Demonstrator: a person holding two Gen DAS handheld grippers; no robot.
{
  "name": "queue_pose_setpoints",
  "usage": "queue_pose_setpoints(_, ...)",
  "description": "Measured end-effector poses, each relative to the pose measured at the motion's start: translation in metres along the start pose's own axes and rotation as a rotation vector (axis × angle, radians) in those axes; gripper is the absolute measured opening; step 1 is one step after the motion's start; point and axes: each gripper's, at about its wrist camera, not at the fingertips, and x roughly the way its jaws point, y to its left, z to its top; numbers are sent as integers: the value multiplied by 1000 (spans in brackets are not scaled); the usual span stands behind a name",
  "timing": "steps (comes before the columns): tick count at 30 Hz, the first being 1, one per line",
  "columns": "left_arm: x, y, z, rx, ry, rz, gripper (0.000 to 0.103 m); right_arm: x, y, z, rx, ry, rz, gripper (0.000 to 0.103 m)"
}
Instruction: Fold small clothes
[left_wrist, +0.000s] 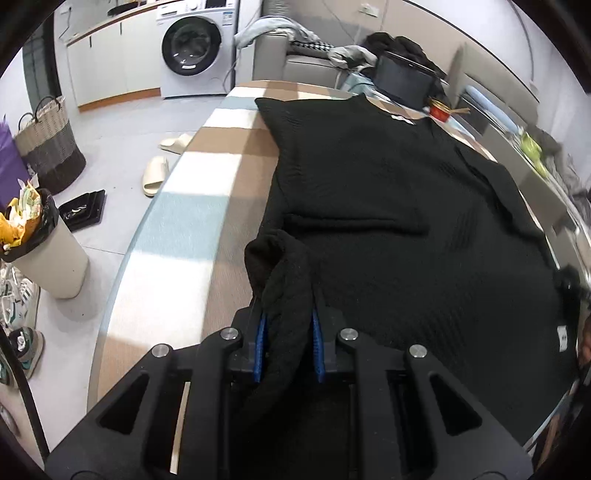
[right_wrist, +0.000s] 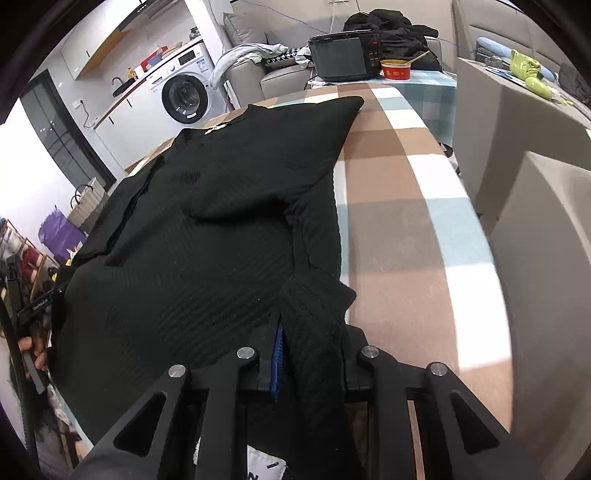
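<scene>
With the black top spread flat along the checked worktop, its collar at the far end and both sleeves already laid in across the body, I judge that I am at the lengthwise fold: the near hem has to be lifted and carried toward the collar. My left hand-held gripper is nearly closed, its blue pads pressing on a bunched roll of the hem at the near left corner, which stands up a little from the cloth around it. My right hand-held gripper is likewise narrowed down on the near right corner of the hem; one blue pad shows at the left of the fabric, while the other is hidden behind the fold, though the cloth plainly runs between the fingers. A white label hangs at the bottom of that view. Next, I think, both corners must rise together and travel forward evenly, kept taut between them so the hem lands square near the collar and the tucked sleeves are not dragged out of place.
</scene>
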Motion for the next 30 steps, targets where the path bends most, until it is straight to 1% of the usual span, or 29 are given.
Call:
queue_pose_setpoints(5, -21, -2, -23, 16, 10, -38, 17, -19, -11, -18, -11, 16, -15, 22)
queue_pose_setpoints(6, -25, 0, -26, 13, 10, -41, 18, -22, -15, -21, -5, 17, -13, 25)
queue_pose_setpoints(8, -33, 3, -31, 6, 2, -30, 23, -26, -19, -21, 1, 8, -9, 31)
queue_pose_setpoints(9, -39, 4, -34, 3, 0, -22, 29, -30, -21, -21, 10, -1, -14, 38)
queue_pose_setpoints(10, -43, 6, -35, -1, -4, -17, 38, -34, -22, -22, 17, -10, -17, 42)
queue_pose_setpoints(11, -48, 8, -38, -9, -5, -10, 44, -40, -22, -23, 19, -21, -12, 43)
queue_pose_setpoints(12, -53, 12, -41, -17, -8, -7, 56, -46, -22, -25, 18, -34, -6, 46)
queue_pose_setpoints(13, -59, 15, -46, -23, -15, -12, 61, -52, -22, -28, 15, -40, 5, 49)
queue_pose_setpoints(15, -70, 19, -56, -20, -22, -26, 62, -62, -25, -38, 22, -35, 40, 53)
queue_pose_setpoints(20, -85, 24, -79, -16, -11, -29, 63, -78, -26, -67, 13, -3, 87, 53)
queue_pose_setpoints(23, -89, 26, -94, -18, 13, -38, 63, -80, -29, -78, 0, 36, 116, 53)
queue_pose_setpoints(26, -90, 23, -107, 6, 27, -47, 63, -84, -27, -89, -37, 67, 123, 53)
queue_pose_setpoints(30, -94, 14, -118, 55, 23, -21, 64, -86, -24, -101, -86, 76, 139, 53)
